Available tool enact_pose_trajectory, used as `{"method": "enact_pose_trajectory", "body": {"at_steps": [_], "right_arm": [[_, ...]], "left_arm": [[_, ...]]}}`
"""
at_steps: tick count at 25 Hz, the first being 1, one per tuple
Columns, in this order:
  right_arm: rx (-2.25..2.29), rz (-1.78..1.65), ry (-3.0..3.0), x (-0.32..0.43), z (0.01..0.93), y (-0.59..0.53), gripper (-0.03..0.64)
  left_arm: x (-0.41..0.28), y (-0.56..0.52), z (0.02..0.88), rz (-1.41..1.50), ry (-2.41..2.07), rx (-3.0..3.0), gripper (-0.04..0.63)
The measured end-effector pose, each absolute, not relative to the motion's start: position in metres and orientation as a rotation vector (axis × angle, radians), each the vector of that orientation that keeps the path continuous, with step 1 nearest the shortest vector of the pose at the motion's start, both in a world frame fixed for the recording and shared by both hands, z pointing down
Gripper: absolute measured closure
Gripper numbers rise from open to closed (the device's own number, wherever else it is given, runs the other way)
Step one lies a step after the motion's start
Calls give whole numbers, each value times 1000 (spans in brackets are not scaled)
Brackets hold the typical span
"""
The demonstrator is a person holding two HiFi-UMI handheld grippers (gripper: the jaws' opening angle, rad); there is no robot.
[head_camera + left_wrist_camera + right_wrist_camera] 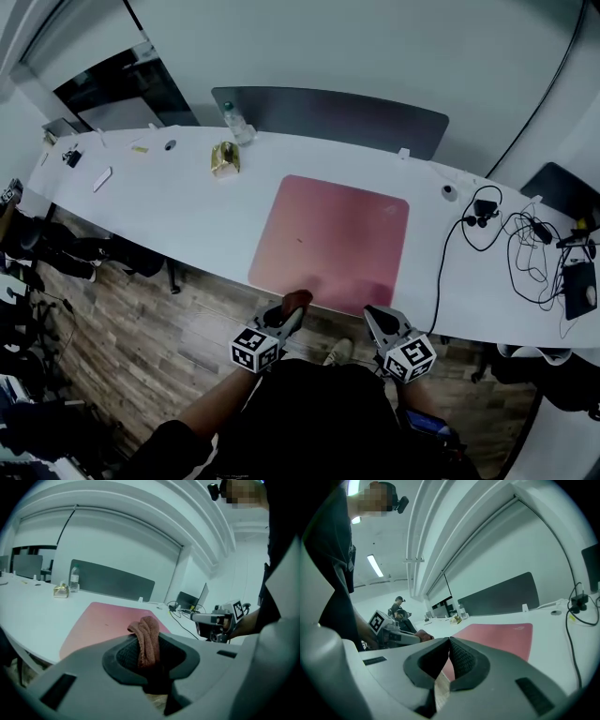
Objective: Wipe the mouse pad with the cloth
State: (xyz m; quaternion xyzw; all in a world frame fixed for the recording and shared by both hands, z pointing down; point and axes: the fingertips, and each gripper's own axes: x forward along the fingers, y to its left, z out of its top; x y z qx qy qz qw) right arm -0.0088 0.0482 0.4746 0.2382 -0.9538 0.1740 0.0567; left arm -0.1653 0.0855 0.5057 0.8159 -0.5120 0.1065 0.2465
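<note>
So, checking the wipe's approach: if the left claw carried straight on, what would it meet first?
Probably the mouse pad, near its front edge: the left claw, shut on the cloth, aims across it. Height above it is unclear.

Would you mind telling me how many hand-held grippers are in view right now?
2. The left hand-held gripper is at the mouse pad's near edge, shut on the cloth; the right hand-held gripper is beside it, shut and empty. I see no others.
</note>
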Motion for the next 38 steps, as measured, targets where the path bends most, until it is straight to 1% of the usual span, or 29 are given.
{"method": "enact_pose_trajectory", "body": {"at_steps": [13,17,23,26,30,38], "right_arm": [[741,565,-2876,-16,480,30,591],[811,586,-2867,-17,477,19,591],[901,595,-2841,-13,472,0,591],[927,607,-2837,-12,472,-5,591],[942,629,-2822,-7,477,-7,591],[975,650,-2830,4,477,0,591]], "left_arm": [[-323,49,544,406,-1738,1918,509],[-358,29,556,521,-1769,1884,509],[-385,7,578,755,-1802,1844,509],[-388,8,590,831,-1788,1812,509],[-364,16,600,862,-1711,1829,509],[-315,30,604,687,-1670,1799,509]]}}
